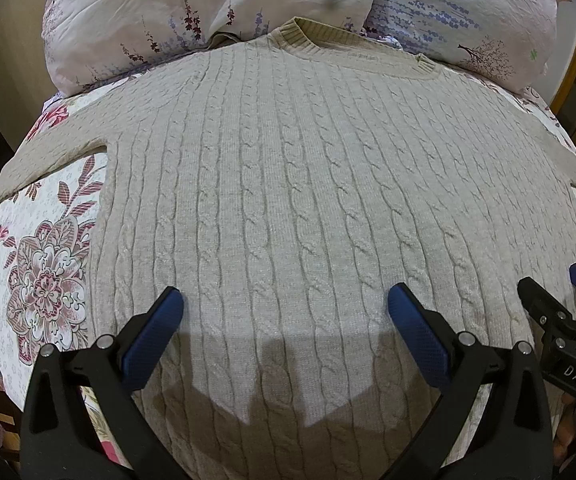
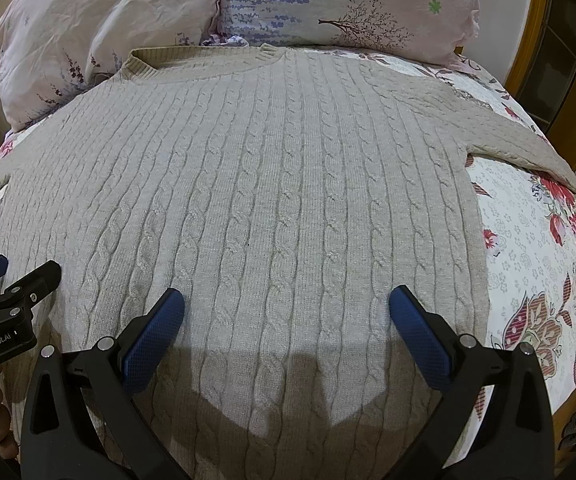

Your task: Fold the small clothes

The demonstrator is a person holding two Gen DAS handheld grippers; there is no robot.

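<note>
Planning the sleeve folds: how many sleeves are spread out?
2. The left sleeve runs off the sweater toward the bed's left edge; the right sleeve toward the right edge. Cuffs are hidden.

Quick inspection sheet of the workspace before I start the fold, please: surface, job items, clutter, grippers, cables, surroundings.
Surface: bed with floral quilt, bare patches beside the garment.
Job's things: beige cable-knit sweater lying flat, neckline toward the pillows, both sleeves spread outward, unfolded.
Clutter: two floral pillows at the head, touching the collar area.
Grippers: left gripper jaws wide open above the lower sweater, holding nothing; right gripper the same.
Cables: nothing seen.
Surroundings: wooden frame at the right edge; otherwise dim.
</note>
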